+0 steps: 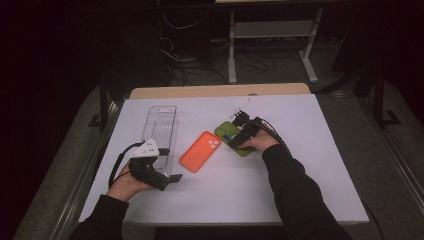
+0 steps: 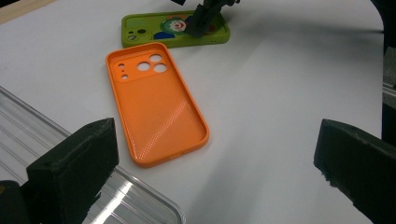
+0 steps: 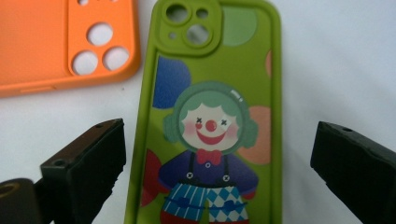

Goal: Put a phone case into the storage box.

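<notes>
Nearest the person, on the white table (image 1: 280, 190), the left gripper (image 1: 172, 178) rests low near the front-left, held in the left hand (image 1: 125, 185), its jaws spread wide with nothing between them; in the left gripper view they stand far apart over bare tabletop. Just beside and beyond it lies a clear plastic tray (image 1: 162, 131), long and narrow, its near corner touching or almost touching the gripper's left jaw in the left gripper view. Farther in, near the table's middle, an orange phone case (image 1: 200, 151) lies with its hollow side up, camera holes toward the far end. Just right of it, close but apart, lies the green phone case (image 1: 224, 131), back side up, showing a printed clown figure. The right gripper (image 1: 239, 141) hangs directly over this green case, its jaws wide apart, one on each side of the case's long edges in the right gripper view, not clamped on it.
</notes>
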A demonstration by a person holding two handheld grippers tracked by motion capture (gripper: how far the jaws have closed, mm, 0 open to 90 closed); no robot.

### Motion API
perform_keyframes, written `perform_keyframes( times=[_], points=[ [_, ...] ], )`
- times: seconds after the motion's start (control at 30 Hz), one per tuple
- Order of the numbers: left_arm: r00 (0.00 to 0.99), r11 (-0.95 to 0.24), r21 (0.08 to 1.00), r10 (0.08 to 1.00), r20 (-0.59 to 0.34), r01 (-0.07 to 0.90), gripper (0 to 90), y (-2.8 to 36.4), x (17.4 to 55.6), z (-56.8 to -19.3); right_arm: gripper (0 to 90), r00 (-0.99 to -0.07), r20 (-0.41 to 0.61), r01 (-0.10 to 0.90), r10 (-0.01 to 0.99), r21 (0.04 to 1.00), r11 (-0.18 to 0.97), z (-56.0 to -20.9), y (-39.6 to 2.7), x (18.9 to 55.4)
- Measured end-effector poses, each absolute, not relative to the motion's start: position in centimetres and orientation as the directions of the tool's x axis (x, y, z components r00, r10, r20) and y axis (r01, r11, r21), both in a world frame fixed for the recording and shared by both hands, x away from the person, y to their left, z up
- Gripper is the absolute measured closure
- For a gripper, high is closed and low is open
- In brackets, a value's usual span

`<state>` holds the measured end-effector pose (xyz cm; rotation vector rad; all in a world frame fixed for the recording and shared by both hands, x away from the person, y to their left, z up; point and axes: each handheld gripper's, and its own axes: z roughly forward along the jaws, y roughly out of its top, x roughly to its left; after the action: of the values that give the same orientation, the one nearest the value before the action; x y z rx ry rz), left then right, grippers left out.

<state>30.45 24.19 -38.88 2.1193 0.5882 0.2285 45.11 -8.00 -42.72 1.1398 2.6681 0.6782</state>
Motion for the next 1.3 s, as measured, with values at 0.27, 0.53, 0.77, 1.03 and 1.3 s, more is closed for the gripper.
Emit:
perform_keyframes(
  times=[0.27, 0.53, 0.77, 1.03, 1.3],
  points=[
    [0.869, -0.48, 0.815, 0.492, -0.058, 0.326, 0.0, 24.22, 30.43, -38.88, 3.9, -0.7, 0.0, 0.648, 0.714, 0.421, 0.635, -43.53, -7.54, 45.07],
    [0.869, -0.48, 0.815, 0.491, -0.056, 0.324, 0.0, 24.25, 30.43, -38.85, 7.4, -0.703, 0.016, 0.653, 0.711, 0.412, 0.636, -43.61, -7.6, 45.1],
    [0.87, -0.481, 0.816, 0.491, -0.054, 0.322, 0.0, 24.3, 30.44, -38.81, 7.4, -0.699, 0.03, 0.662, 0.714, 0.405, 0.631, -43.73, -7.72, 45.27],
    [0.871, -0.482, 0.816, 0.489, -0.052, 0.319, 0.0, 24.29, 30.42, -38.8, 13.5, -0.717, 0.037, 0.646, 0.696, 0.411, 0.643, -43.57, -7.73, 45.2],
    [0.87, -0.486, 0.813, 0.49, -0.051, 0.321, 0.0, 24.27, 30.41, -38.79, 14.7, -0.709, 0.038, 0.652, 0.704, 0.415, 0.635, -43.53, -7.77, 45.1]
  ],
)
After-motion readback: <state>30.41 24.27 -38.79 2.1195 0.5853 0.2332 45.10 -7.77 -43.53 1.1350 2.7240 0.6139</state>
